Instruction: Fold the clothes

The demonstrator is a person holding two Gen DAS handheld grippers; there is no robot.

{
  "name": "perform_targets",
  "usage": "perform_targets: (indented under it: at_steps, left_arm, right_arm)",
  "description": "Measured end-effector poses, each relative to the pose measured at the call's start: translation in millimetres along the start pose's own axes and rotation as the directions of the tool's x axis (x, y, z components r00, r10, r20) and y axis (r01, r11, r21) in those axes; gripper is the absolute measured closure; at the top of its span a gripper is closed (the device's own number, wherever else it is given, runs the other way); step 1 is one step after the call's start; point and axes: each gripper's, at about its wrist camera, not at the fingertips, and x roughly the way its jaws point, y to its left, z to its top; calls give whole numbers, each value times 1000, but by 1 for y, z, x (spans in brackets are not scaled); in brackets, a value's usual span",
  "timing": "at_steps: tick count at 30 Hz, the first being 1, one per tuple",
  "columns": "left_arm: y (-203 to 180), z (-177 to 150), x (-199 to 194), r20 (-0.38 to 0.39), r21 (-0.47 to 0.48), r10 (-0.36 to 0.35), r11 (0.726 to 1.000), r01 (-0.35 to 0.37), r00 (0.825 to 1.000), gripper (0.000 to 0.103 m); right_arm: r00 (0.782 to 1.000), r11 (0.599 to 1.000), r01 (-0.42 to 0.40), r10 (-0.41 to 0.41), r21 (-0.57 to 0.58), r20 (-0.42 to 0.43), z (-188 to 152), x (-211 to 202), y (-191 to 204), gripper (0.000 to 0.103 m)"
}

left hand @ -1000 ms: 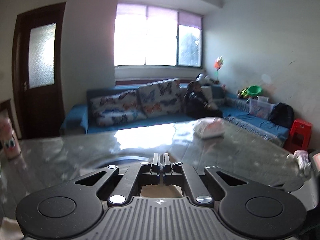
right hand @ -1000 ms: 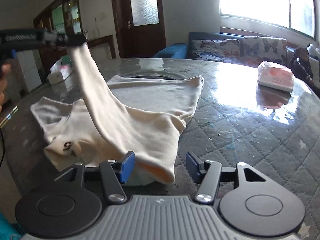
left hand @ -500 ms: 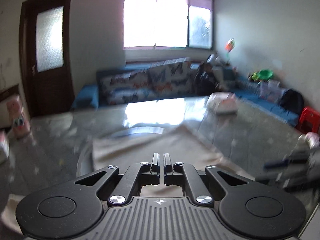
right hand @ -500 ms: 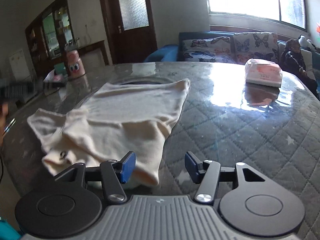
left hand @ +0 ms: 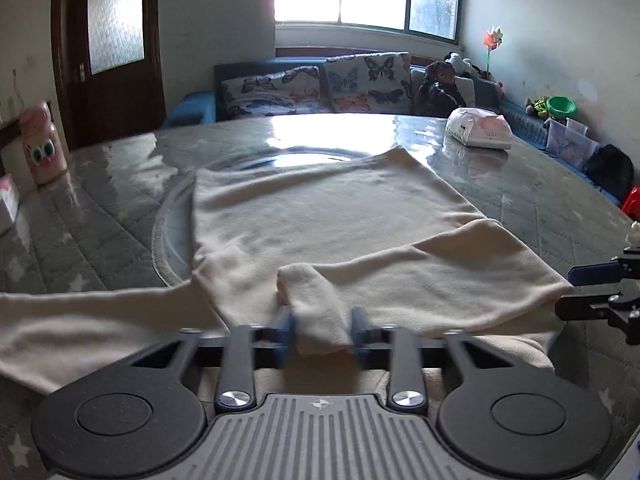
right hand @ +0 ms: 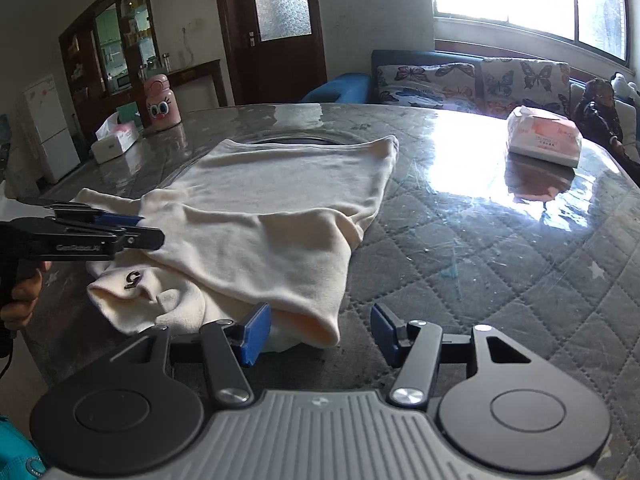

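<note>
Shirt [left hand: 328, 216]: 1, between L gripper [left hand: 322, 330] jaws.

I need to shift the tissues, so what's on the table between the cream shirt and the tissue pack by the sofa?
Nothing: in the right wrist view, bare quilted table separates the shirt from the tissue pack.

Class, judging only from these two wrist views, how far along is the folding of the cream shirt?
Done: one sleeve lies folded across the cream shirt. In hand: the left gripper has its fingers around the cuff. Left: the other sleeve still lies spread out; the right gripper is open.
</note>
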Motion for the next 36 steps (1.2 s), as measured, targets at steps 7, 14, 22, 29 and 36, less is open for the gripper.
perform_targets:
  at_steps: [7, 14, 22, 29, 36]
  left_arm:
    - [-7, 32, -29, 113, 24, -24, 999, 21, 993, 93]
    - [-17, 58, -47, 184, 58, -70, 996, 61, 980, 93]
    - [-4, 25, -25, 49, 37, -7, 999, 5, 999, 86]
    - [3, 9, -19, 12, 42, 63, 997, -64, 998, 81]
    - [0, 6, -8, 6, 38, 17, 999, -17, 1000, 83]
  right_arm:
    - [1000, 999, 2, -2, -39, -9, -2, 8, 6, 46]
    - [999, 998, 51, -51, -34, 11, -4, 6, 3, 45]
    - [999, 1000, 30, -30, 7, 13, -1, -6, -7, 44]
    - [998, 1000, 7, -7, 1, 57, 24, -8, -9, 59]
    - [999, 998, -38, 40, -43, 37, 52, 31, -1, 81]
